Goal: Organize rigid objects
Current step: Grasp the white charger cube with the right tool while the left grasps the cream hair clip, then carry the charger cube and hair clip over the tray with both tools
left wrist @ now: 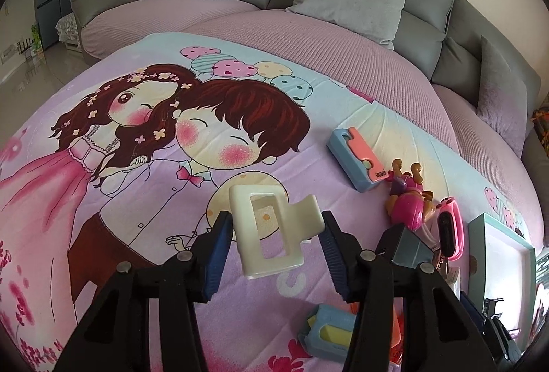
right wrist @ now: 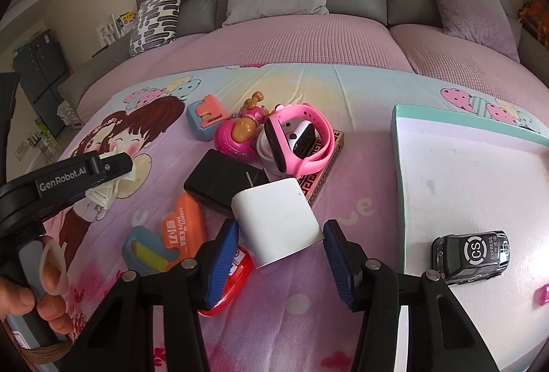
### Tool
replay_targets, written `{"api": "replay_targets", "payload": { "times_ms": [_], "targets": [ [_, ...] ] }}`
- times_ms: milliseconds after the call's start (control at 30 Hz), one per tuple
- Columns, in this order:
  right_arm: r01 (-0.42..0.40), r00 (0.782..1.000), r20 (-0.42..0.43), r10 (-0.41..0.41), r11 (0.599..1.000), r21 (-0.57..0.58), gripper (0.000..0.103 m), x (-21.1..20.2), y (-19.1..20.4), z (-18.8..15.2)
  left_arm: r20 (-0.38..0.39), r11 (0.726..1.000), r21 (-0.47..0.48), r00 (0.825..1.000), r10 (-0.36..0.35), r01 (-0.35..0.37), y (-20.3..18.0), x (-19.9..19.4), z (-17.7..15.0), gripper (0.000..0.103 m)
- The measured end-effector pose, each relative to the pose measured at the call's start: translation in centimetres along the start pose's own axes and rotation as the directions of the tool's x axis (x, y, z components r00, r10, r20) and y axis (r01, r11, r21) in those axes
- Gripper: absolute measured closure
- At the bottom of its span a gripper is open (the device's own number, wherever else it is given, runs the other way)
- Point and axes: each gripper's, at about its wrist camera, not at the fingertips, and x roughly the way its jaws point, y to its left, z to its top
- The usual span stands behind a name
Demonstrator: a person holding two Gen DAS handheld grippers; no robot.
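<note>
Left wrist view shows the left hand-held gripper (left wrist: 274, 245) clamping a cream hair clip (left wrist: 271, 231) above the bed (left wrist: 171, 269) by its angled edges, so it may twist loose.

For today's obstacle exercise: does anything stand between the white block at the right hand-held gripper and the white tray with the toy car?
Nothing visible does. The white block sits between the right hand-held gripper fingers, and only bare printed cloth lies between it and the tray, where the toy car already rests.

Glossy cream plastic hair clip (left wrist: 267, 231); matt printed cloth sheet (left wrist: 103, 269).
</note>
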Motion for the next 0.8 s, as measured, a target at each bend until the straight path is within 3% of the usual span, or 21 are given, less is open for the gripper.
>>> {"api": "replay_targets", "payload": {
  "times_ms": [800],
  "targets": [
    [-0.036,0.991,0.132,0.033,0.999,0.02,0.054,-5.0,-1.0,1.3,0.09,0.998,0.057,0.995,-0.032,0.027,-2.2,-4.6,1.1,0.05]
  ]
}}
